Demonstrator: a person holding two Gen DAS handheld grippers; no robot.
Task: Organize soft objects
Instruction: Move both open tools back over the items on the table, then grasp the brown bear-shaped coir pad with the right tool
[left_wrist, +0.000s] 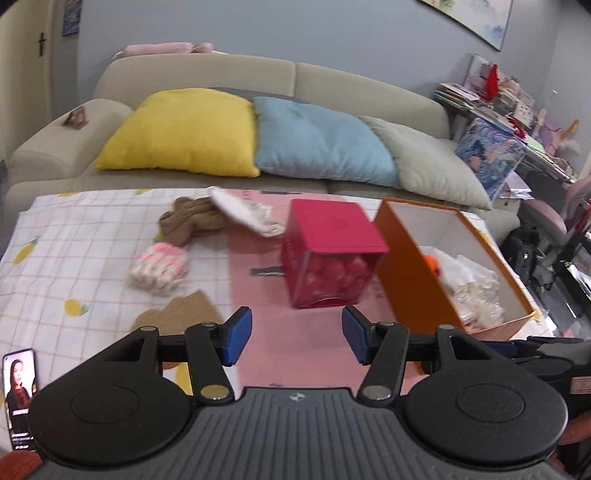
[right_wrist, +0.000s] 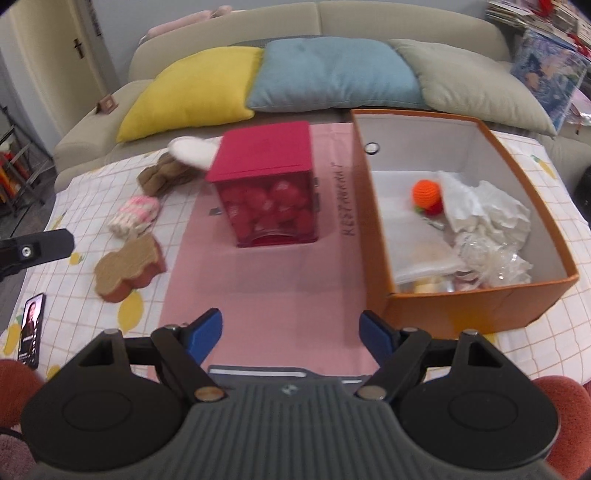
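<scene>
Left gripper (left_wrist: 297, 338): wide apart, empty.
Right gripper (right_wrist: 291, 338): wide apart, empty.
Soft items: brown cloth (left_wrist: 190, 219), pink-striped socks (left_wrist: 160, 269), at 10 o'clock of red box (left_wrist: 332, 254).
Right view only: orange knitted ball (right_wrist: 426, 194) inside orange box (right_wrist: 376, 236).

Left tongs (left_wrist: 297, 338) and right tongs (right_wrist: 291, 338) angle downward, jaws apart, empty.

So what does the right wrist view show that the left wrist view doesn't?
Only the right view: the orange ball and the eyelet inside the orange box. Only the left view: the wall picture and cluttered shelf. Both: the red box, pink-striped socks, brown socks, phone and three cushions.
</scene>
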